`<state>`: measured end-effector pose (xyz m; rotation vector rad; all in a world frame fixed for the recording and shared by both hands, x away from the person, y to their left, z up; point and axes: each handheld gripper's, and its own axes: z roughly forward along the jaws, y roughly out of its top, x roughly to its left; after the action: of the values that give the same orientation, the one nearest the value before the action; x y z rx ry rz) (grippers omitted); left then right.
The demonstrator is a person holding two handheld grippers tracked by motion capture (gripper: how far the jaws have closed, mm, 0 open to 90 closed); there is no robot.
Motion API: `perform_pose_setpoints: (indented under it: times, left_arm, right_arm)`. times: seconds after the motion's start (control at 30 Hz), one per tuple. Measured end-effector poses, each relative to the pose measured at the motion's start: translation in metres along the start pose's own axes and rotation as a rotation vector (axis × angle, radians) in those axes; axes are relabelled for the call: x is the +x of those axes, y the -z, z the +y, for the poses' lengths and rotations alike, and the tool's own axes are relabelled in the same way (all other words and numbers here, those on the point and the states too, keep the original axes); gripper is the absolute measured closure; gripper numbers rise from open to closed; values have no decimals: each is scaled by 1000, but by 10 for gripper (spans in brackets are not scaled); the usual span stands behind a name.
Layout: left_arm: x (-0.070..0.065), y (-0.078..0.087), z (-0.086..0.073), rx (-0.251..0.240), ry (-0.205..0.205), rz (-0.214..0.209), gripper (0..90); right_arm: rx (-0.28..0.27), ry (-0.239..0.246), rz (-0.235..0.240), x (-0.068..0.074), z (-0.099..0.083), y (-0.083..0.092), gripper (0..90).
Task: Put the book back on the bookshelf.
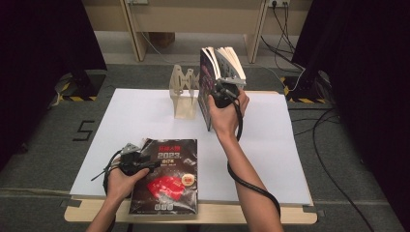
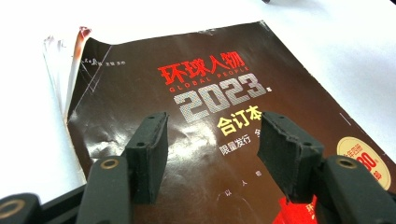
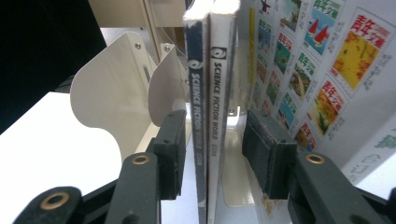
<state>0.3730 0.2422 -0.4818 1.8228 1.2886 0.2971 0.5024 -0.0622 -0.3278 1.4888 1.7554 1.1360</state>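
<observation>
A dark magazine (image 1: 167, 176) with red and silver "2023" print lies flat at the table's near edge. My left gripper (image 1: 151, 164) hovers over its left part, and in the left gripper view the jaws (image 2: 212, 149) stand open above the cover (image 2: 210, 88) with nothing between the pads. My right gripper (image 1: 221, 87) is at several upright magazines (image 1: 220, 63) beside a cream rack (image 1: 183, 92). In the right gripper view its jaws (image 3: 212, 149) straddle two "Science Fiction World" spines (image 3: 208, 93). The right pad (image 3: 266, 154) stands clear of them, so the gripper is open.
A white board (image 1: 135, 121) covers the wooden table. The rack's curved cream dividers (image 3: 116, 93) rise left of the spines. A magazine with colourful small pictures (image 3: 317, 70) leans to the right of them. Cables (image 1: 314, 135) run over the floor at the right.
</observation>
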Motion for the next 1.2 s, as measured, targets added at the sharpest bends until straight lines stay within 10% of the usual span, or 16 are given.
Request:
perform_pose_setpoints:
  times: [1.2]
  left_arm:
    - [1, 1, 0, 2, 4, 6, 416]
  right_arm:
    - [13, 2, 63, -11, -24, 27, 583]
